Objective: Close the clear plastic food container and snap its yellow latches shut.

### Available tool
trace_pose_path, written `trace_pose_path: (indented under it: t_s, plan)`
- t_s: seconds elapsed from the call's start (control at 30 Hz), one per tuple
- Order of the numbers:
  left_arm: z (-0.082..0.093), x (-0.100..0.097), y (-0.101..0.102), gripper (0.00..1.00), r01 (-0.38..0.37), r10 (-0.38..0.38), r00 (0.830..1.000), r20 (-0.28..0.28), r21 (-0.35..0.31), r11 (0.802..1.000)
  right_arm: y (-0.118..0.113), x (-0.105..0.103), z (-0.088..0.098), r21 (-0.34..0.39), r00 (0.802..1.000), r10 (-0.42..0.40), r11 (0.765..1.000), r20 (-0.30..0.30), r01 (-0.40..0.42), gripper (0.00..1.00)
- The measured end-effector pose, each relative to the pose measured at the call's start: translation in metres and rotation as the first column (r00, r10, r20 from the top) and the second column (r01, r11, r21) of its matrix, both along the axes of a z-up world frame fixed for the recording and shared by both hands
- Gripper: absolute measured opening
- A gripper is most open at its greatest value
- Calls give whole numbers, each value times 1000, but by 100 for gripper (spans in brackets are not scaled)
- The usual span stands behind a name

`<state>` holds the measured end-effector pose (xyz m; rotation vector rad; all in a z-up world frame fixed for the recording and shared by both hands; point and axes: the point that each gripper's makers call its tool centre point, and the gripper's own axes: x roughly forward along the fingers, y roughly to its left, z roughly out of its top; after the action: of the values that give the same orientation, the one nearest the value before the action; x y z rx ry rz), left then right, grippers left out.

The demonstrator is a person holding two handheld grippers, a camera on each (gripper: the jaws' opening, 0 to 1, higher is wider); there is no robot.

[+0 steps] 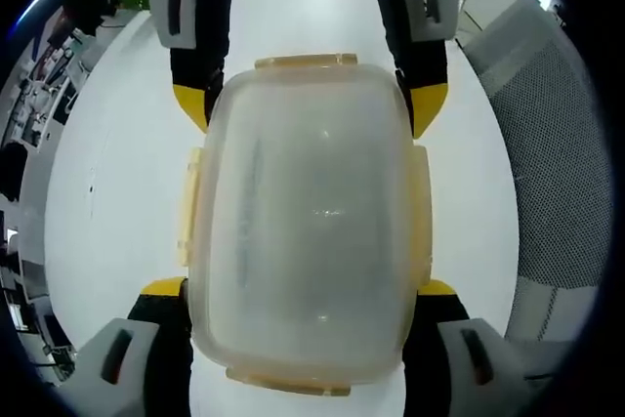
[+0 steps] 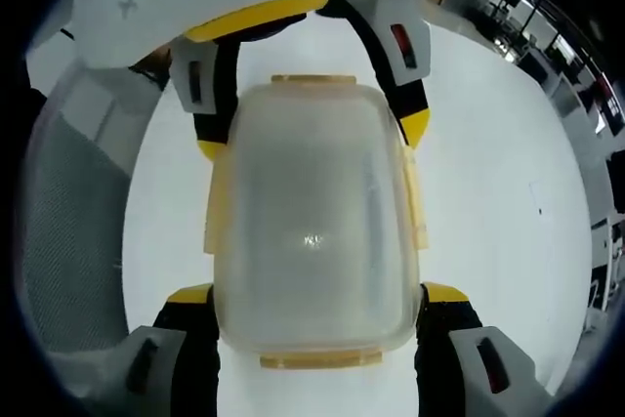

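1. In the left gripper view, my left gripper (image 1: 305, 292) rises from the bottom of the frame, its yellow-tipped fingers (image 1: 162, 288) spread wide, one at each near corner of the container (image 1: 308, 222). They sit right at its sides; I cannot tell whether they press on it.
2. The container lies mid-frame on the white table (image 1: 117, 192), lid on, cloudy and clear, with yellow latches (image 1: 187, 204) along its left and right edges and at both ends.
3. Beyond it, at the top of that frame, my right gripper (image 1: 310, 109) comes in from the far side, its fingers flanking the far corners.
4. In the right gripper view, my right gripper (image 2: 317, 292) rises at the bottom, fingers (image 2: 444, 292) equally wide at the near corners of the container (image 2: 312, 222), mid-frame.
5. Its side latches (image 2: 217, 212) lie against the walls; whether they are snapped, I cannot tell.
6. Farther up, my left gripper (image 2: 311, 139) brackets the far end.
7. A grey mesh surface (image 2: 68, 241) fills the left edge.
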<state>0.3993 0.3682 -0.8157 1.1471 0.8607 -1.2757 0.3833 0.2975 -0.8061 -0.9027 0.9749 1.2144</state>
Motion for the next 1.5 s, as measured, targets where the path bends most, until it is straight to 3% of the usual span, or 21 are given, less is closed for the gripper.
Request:
trace_pose_path:
  t_s: [1.5]
  plan:
    - [1, 58, -15, 90, 22, -22, 1000, 5, -2, 1000, -15, 57, 0, -14, 1000, -26, 1000, 3, 26, 84]
